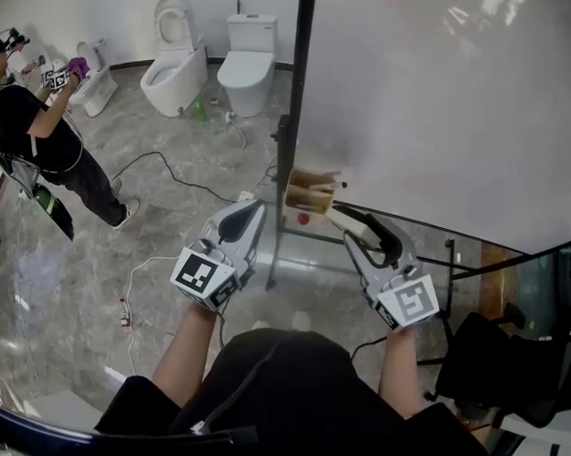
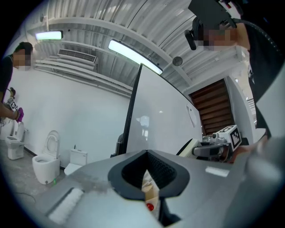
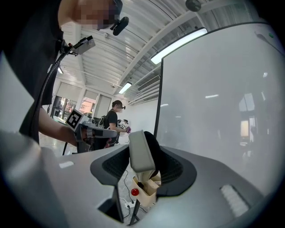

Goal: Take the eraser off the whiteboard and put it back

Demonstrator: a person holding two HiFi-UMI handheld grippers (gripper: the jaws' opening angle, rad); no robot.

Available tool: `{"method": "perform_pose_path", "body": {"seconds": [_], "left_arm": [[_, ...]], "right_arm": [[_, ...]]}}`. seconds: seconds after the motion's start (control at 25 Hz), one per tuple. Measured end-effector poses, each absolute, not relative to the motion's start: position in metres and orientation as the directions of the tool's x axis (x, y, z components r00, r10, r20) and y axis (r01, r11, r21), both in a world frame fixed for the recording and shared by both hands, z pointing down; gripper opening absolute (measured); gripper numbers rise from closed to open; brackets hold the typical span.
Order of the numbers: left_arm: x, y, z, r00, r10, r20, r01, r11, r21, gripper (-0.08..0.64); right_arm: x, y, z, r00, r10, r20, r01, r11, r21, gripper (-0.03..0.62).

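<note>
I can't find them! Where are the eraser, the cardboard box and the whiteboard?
eraser (image 3: 141, 151): right gripper view, on its pale grey back.
cardboard box (image 1: 308, 195): head view, on its front wall.
whiteboard (image 1: 449, 104): head view, on its bare white face.

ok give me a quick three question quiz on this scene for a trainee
1. Multiple choice: what sits in the right claw? A a marker, B the eraser, C a cable.
2. True or false: the eraser is stuck on the whiteboard.
3. Short answer: which fixtures stand by the far wall in the head view?
Key: 1 B. 2 false, it is in the claw, apart from the board. 3 toilets.
</note>
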State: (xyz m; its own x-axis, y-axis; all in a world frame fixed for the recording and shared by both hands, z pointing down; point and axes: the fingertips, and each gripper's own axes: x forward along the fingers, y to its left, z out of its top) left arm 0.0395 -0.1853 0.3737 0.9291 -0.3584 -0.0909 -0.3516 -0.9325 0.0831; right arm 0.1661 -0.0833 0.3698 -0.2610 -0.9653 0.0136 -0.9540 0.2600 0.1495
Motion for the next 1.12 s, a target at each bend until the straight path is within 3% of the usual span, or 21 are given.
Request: {"method": "perform_pose_path", "body": {"seconds": [0.52,1.12], "left_arm": [[0.002,-0.206,0.373,0.87,-0.486,-0.084,-0.48,-0.873,0.085,0.003],[-0.025,-0.209,0.379,0.8,-0.596,-0.059,-0.59,-0.802,0.094,0.003]], "right_arm": [[0.17,-0.127,0.392,-0.328,-0.943,0.057,-0.933,0.332,0.141,0.201],[0.177,-0.168,0.448,-0.396,-0.898,0.192,-0.901,0.421,0.109,0.201]]}}
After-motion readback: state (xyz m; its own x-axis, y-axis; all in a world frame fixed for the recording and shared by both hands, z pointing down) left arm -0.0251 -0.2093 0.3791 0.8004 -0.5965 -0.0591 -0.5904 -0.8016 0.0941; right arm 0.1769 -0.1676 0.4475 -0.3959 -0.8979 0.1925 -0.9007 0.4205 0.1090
